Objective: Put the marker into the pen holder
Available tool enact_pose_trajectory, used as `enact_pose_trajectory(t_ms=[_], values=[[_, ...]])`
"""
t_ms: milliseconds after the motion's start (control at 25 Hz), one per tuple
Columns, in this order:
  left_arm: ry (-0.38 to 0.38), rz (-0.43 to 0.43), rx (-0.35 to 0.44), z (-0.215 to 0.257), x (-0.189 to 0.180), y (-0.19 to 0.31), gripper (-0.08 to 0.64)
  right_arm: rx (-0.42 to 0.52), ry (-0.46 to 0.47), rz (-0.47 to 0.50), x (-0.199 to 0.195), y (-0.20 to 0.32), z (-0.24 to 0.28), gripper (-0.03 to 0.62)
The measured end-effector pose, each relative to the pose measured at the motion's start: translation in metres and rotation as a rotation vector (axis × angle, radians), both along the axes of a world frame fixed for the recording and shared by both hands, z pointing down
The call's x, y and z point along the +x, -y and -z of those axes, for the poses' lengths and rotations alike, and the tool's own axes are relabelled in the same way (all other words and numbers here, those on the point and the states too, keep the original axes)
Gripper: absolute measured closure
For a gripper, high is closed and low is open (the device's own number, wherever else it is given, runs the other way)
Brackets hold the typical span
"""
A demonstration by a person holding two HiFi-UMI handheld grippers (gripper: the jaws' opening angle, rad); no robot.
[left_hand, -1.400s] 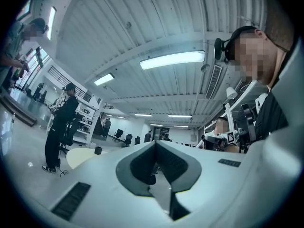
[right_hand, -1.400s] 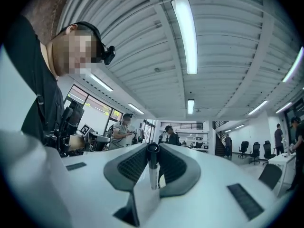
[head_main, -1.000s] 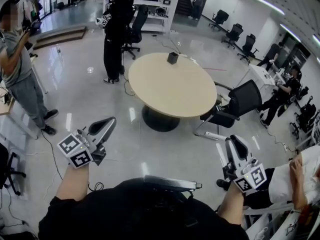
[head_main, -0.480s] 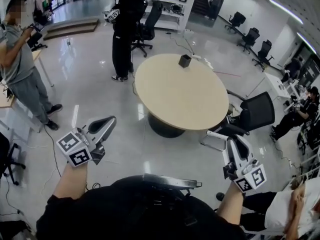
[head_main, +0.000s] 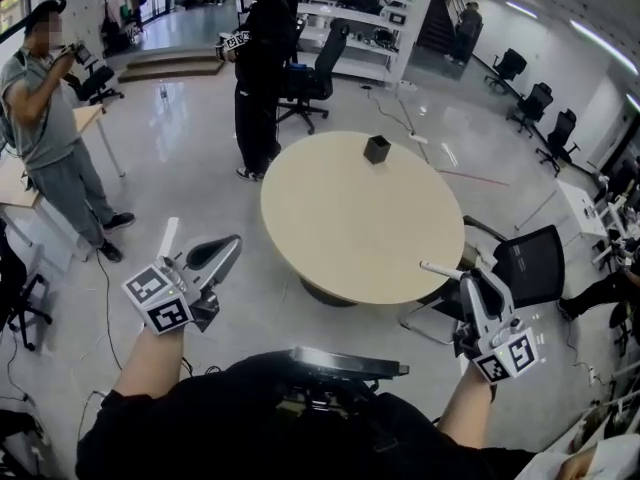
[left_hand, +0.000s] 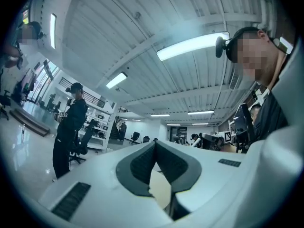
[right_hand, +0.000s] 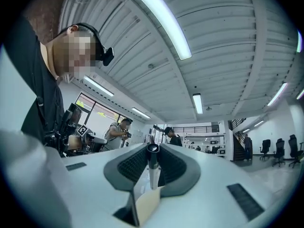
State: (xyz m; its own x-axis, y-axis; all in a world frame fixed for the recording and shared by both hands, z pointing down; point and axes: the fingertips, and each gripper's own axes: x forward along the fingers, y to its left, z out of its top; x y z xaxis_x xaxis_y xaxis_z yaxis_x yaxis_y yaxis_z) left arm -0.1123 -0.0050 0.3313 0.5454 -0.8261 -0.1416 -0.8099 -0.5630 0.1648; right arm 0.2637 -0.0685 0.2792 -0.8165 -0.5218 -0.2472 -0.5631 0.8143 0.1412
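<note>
Head view shows the right gripper [head_main: 476, 280] at the lower right of the frame, its jaws clamped on a slim white marker [head_main: 440, 269] that pokes out leftward against the lower-right edge of a round beige table [head_main: 340, 228]. A small black square pen holder [head_main: 377, 149] stands at the table's upper side — well apart from the marker. The left gripper [head_main: 230, 245], at lower left, has its jaws pressed together with nothing between them — glossy grey floor [head_main: 180, 178] lies below it. A person in black clothes [head_main: 262, 58] stands past the table.
</note>
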Motion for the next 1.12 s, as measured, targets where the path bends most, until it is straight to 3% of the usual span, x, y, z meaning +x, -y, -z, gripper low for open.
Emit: enact_pose_trajectory(t_ms=[160, 480, 800, 960, 1120], values=[[0.06, 0.005, -0.017, -0.008, 0.028, 0.027, 0.557, -0.028, 0.011, 0.021, 0.016, 0.033, -0.015, 0.514], [0.005, -0.047, -0.039, -0.013, 0.016, 0.1, 0.557, -0.043, 0.004, -0.02, 0.009, 0.088, -0.02, 0.514], [-0.061, -0.216, -0.011, -0.003, -0.049, 0.209, 0.557, -0.022, -0.003, -0.169, -0.053, 0.139, -0.004, 0.514], [-0.032, -0.275, 0.021, 0.012, -0.087, 0.256, 0.557, -0.012, -0.007, -0.234, -0.092, 0.162, 0.012, 0.514], [-0.032, -0.323, 0.002, 0.005, -0.118, 0.297, 0.557, -0.022, -0.019, -0.292, -0.125, 0.182, 0.014, 0.514]])
